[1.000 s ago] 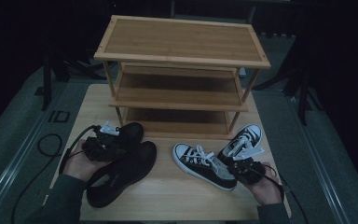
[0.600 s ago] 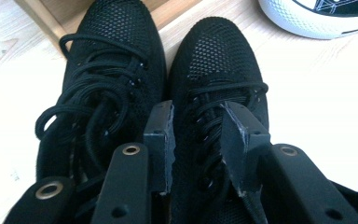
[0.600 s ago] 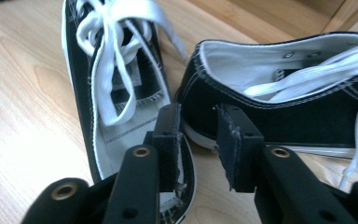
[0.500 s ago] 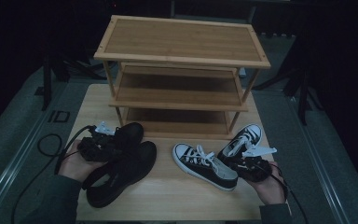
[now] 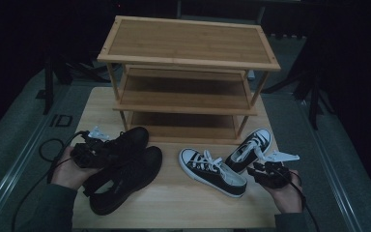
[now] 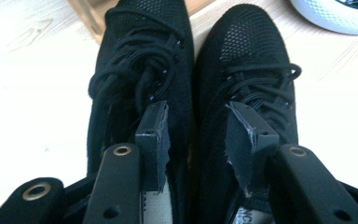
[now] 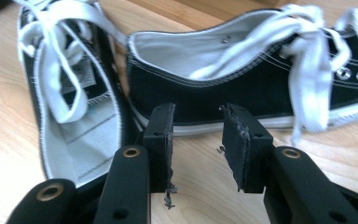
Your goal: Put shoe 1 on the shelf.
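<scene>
A pair of black lace-up shoes point(image 5: 128, 142) lies side by side at the table's left. My left gripper point(image 5: 101, 151) is at their heels. In the left gripper view, one jaw sits inside each shoe, and my left gripper point(image 6: 196, 109) is shut on the two touching inner collars. A pair of black-and-white canvas sneakers point(image 5: 212, 171) lies at the right, with its second shoe point(image 5: 251, 147) angled toward the rack. My right gripper point(image 5: 252, 170) hovers behind their heels. In the right gripper view, my right gripper point(image 7: 198, 112) is open over bare wood, just short of the nearer sneaker's sole point(image 7: 242, 93).
A three-shelf bamboo shoe rack point(image 5: 188, 43) stands at the back of the wooden table point(image 5: 183, 208), and all its shelves are bare. A cable point(image 5: 48, 145) trails off the table's left edge. The surroundings are dark.
My right gripper has drawn back slightly to the right, away from the sneakers' heels. The left gripper and the black shoes have barely shifted.
</scene>
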`<action>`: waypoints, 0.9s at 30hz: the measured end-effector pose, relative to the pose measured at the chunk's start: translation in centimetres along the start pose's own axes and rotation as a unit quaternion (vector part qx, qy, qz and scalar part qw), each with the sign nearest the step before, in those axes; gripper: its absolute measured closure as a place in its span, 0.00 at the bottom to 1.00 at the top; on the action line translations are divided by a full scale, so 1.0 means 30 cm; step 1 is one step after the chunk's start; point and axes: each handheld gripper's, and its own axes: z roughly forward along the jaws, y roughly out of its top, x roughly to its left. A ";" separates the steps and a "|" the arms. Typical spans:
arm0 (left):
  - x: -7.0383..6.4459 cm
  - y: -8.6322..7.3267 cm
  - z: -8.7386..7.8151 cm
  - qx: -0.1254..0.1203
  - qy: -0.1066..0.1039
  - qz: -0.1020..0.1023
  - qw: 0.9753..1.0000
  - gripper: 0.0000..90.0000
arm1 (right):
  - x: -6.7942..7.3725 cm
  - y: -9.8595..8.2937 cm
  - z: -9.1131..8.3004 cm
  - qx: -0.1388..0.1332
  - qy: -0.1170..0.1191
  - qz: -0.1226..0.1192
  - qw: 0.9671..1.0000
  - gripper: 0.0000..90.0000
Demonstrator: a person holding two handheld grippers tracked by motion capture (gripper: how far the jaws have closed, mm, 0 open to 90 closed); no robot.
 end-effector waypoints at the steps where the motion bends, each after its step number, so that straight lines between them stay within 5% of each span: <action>1: 0.003 -0.003 -0.001 0.001 0.001 -0.001 1.000 0.66 | -0.005 -0.004 -0.001 -0.001 -0.001 0.004 1.000 0.70; 15: 0.030 -0.026 -0.001 0.009 0.013 -0.013 1.000 0.67 | -0.036 -0.067 0.009 0.003 -0.012 0.025 1.000 0.70; 23: 0.036 -0.015 0.054 0.039 0.030 -0.005 0.999 0.69 | -0.033 -0.082 0.017 0.005 -0.010 0.026 1.000 0.69; 25: 0.038 -0.015 0.068 0.048 0.028 0.002 0.998 0.75 | -0.034 -0.085 0.018 0.005 -0.010 0.025 1.000 0.69; 27: 0.036 -0.018 0.072 0.047 0.017 0.010 0.999 0.91 | -0.036 -0.088 0.019 0.005 -0.011 0.026 1.000 0.70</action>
